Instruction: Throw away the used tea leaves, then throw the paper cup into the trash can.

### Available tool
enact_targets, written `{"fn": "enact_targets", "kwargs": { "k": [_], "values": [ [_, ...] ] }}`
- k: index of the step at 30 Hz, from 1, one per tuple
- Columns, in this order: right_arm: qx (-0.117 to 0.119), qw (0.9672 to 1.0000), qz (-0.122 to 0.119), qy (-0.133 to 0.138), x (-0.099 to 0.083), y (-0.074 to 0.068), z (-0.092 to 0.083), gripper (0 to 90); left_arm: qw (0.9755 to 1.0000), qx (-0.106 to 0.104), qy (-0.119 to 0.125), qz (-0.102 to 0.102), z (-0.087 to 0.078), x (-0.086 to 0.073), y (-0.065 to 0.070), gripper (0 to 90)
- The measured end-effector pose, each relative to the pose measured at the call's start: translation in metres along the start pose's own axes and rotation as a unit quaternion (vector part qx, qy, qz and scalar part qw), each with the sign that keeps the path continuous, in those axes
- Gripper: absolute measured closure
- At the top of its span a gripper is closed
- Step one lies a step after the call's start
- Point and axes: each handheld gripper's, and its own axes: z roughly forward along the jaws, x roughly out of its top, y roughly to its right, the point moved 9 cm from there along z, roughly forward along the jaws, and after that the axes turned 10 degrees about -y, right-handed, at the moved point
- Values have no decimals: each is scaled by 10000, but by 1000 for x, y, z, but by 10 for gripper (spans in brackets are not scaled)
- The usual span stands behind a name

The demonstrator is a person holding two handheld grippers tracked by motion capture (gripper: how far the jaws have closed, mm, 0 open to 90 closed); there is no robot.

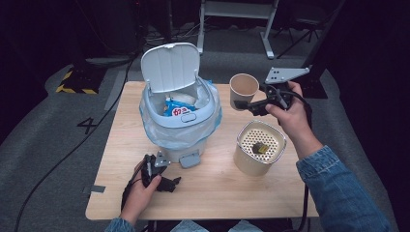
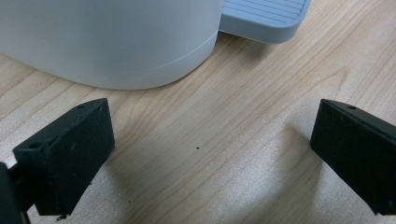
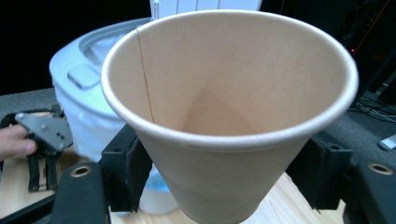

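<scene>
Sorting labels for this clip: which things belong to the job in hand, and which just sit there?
In the job: paper cup clamped in right gripper; open pedal bin.
Lying about: perforated canister; left gripper, open, resting on table.

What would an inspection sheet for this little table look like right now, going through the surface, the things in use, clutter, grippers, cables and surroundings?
Surface: wooden table, bare in front.
Job's things: paper cup held off the table by the right gripper, looks empty; white pedal bin with lid up, bag-lined, a blue packet inside.
Clutter: cream perforated container with a small dark thing on top.
Grippers: right gripper shut on the cup's sides; left gripper open, resting on the table by the bin's pedal.
Cables: one trails from each gripper; a black one crosses the floor at left.
Surroundings: grey carpet, a marked 4, yellow-black tape, desk legs behind.
</scene>
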Motion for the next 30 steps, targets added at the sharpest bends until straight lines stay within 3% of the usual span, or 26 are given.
{"fn": "enact_targets", "kwargs": {
  "k": [9,17,30],
  "values": [
    [123,9997,47,226,36,-5,30,297,10000,-10,5,3,0,0,0,0],
    [569,9976,-133,369,64,-14,57,296,10000,-8,13,22,0,0,0,1],
    [641,9974,-13,328,76,-20,94,295,10000,-15,13,12,-1,-1,1,1]
  ]
}}
